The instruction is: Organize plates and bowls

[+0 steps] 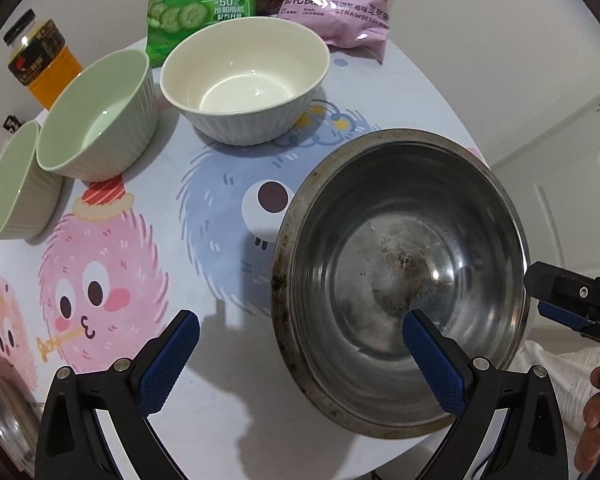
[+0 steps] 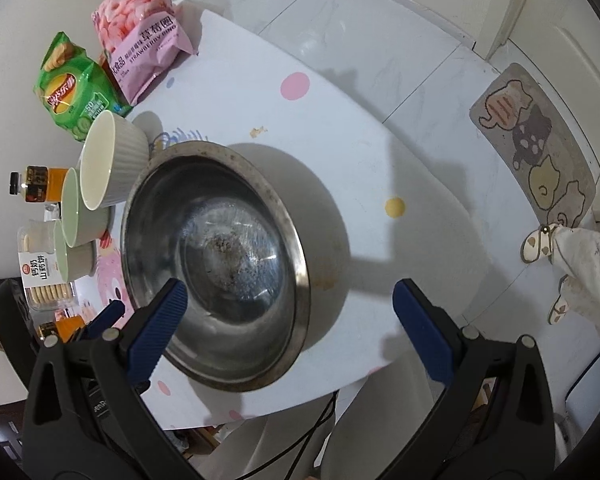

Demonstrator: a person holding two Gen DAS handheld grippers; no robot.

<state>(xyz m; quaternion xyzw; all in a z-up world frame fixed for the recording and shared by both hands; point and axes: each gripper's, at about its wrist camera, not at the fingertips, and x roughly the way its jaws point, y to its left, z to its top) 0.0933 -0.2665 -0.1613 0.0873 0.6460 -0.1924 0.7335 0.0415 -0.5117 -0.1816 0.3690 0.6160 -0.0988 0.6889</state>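
Steel bowl (image 1: 404, 280); "STRAWBERRY RING" bag (image 2: 144, 32)

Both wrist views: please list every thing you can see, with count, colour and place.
steel bowl: 1, grey metal, stained inside, near table edge
cream bowl: 1, cream, ribbed, behind steel bowl
green bowls: 2, pale green, left of cream bowl
chips bag: 1, green, table back
strawberry rings bag: 1, pink, table back
drink bottle: 1, orange, far left
biscuit box: 1, clear, left side
table: 1, white, cartoon print
floor mat: 1, grey, floor
left tongs: black and blue, open
right tongs: black and blue, open
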